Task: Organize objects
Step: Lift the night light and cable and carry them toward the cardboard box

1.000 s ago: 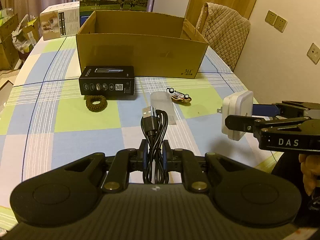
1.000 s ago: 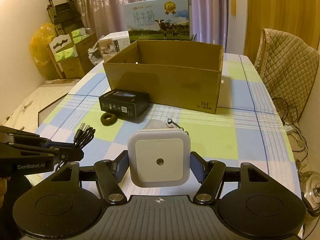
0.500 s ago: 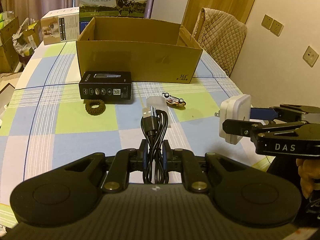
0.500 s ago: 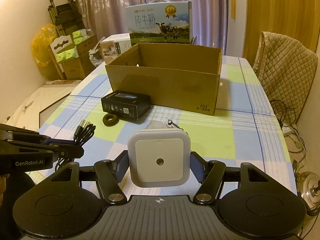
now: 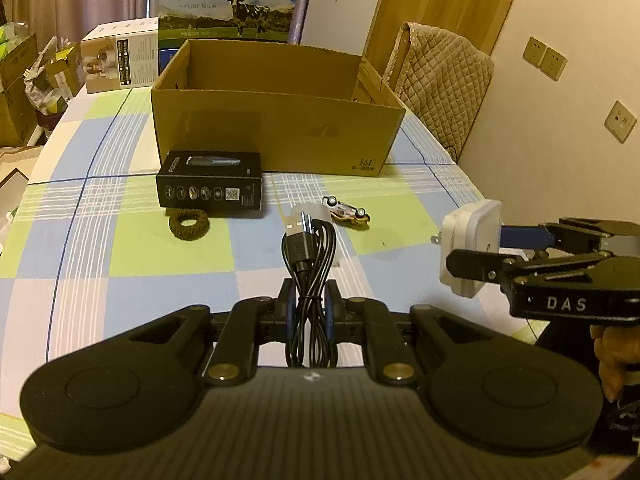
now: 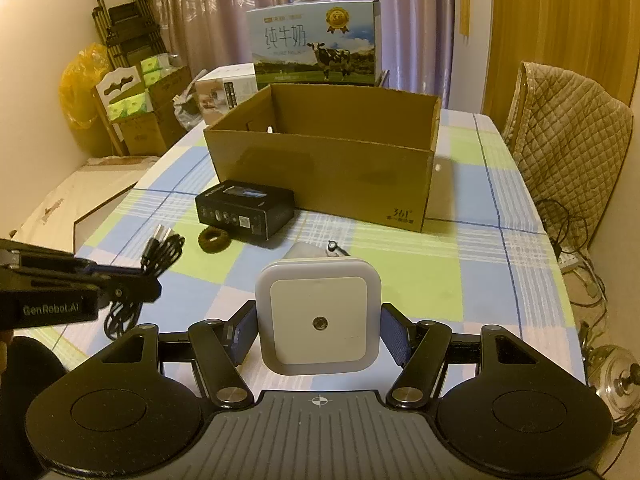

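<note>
We're inside a home here, a lived-in dining room by the look of it. A table [image 6: 472, 248] dressed in a blue, green and white checked cloth fills the middle, with a chair [image 6: 568, 140] under a quilted cover pulled up at its side. Long curtains [image 6: 224, 12] hang at the back, a wooden door [image 5: 432, 4] stands beside them, and wall sockets [image 5: 546, 58] dot the plain wall. A gift carton of milk [image 6: 316, 46] sits behind, and boxes of what may be tissue packs [image 6: 132, 96] pile in the corner.
</note>
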